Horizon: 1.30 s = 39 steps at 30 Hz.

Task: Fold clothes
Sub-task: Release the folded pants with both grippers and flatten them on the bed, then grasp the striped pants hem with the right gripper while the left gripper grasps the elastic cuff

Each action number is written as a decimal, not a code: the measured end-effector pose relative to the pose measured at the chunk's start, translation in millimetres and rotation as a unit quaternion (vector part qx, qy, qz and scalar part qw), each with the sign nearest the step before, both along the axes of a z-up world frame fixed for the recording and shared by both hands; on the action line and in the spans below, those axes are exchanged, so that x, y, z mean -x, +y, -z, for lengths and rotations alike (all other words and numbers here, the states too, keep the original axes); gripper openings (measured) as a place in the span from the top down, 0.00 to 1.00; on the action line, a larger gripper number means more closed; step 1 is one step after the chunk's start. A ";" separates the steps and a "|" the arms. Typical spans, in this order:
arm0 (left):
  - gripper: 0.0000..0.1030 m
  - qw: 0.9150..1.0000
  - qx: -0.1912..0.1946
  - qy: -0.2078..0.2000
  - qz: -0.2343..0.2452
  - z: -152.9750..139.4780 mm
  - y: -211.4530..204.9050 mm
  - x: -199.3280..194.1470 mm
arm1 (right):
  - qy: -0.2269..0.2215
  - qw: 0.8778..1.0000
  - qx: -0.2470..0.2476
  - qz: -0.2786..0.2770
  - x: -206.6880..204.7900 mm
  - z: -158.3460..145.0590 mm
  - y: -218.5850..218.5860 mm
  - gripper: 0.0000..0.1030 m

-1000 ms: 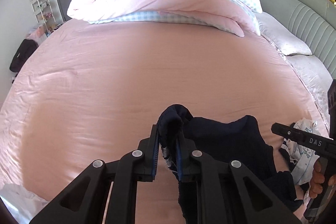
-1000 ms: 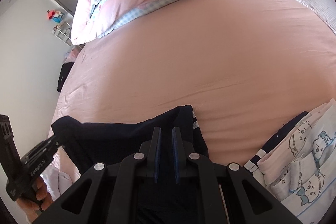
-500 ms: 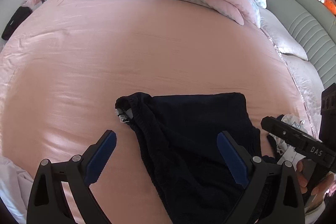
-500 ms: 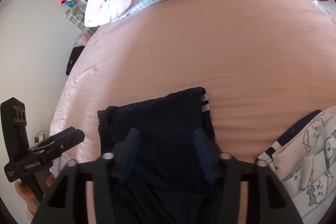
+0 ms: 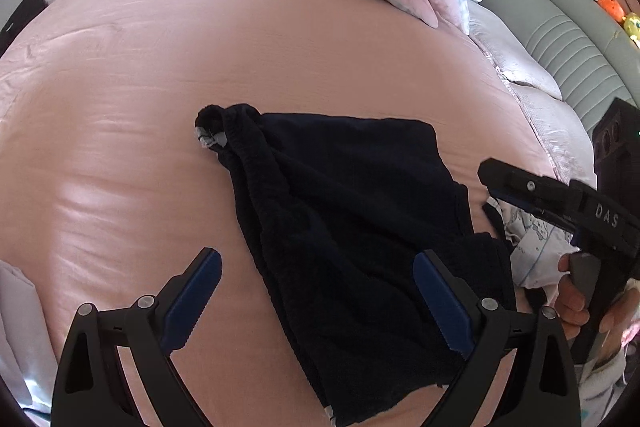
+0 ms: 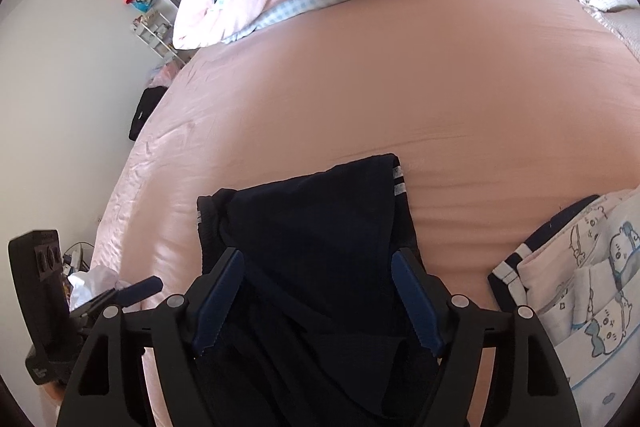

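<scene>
On pink bed sheet (image 5: 280, 39), near edge: dark navy garment (image 5: 344, 211) lying flat, partly folded. Left gripper (image 5: 320, 303) spread wide above it, gripping nothing. Right gripper (image 6: 316, 299) jaws opening over same garment, pads clear of cloth. Cartoon-print clothes (image 6: 592, 267) just beside.

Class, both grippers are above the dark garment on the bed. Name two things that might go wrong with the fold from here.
1. The dark garment lies rumpled, one corner bunched near its label; a fold made now would likely trap creases.
2. The printed clothes lie right beside it, and the right gripper, its jaws opening, might catch them on the next grab. The left gripper is open too, so nothing pins the cloth.
</scene>
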<state>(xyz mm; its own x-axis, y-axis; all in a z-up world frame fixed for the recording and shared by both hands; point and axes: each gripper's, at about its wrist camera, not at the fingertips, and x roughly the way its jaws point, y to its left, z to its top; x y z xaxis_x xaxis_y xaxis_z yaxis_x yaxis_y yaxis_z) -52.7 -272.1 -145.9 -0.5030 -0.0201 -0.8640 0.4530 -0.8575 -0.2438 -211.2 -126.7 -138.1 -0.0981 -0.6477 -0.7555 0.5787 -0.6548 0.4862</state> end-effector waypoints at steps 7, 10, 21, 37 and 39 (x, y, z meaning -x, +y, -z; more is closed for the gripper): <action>0.05 1.000 -0.006 0.013 0.027 4.8 21.6 -17.4 | 0.013 0.999 -0.038 -0.012 -18.8 1.3 3.3 0.26; 0.05 0.999 0.021 0.007 0.031 4.5 29.8 -18.4 | 0.021 0.998 -0.055 -0.018 -30.1 3.5 8.9 0.26; 0.05 1.000 -0.011 0.010 0.020 18.8 39.5 -51.9 | 0.053 0.996 -0.052 -0.040 -59.9 -10.1 52.0 0.26; 0.05 0.996 0.032 0.047 0.063 17.7 76.6 -66.3 | 0.080 0.990 -0.093 -0.067 -88.3 3.4 103.8 0.26; 0.05 0.997 0.019 0.045 0.059 22.8 75.8 -67.1 | 0.087 0.987 -0.115 -0.075 -89.6 9.4 107.3 0.26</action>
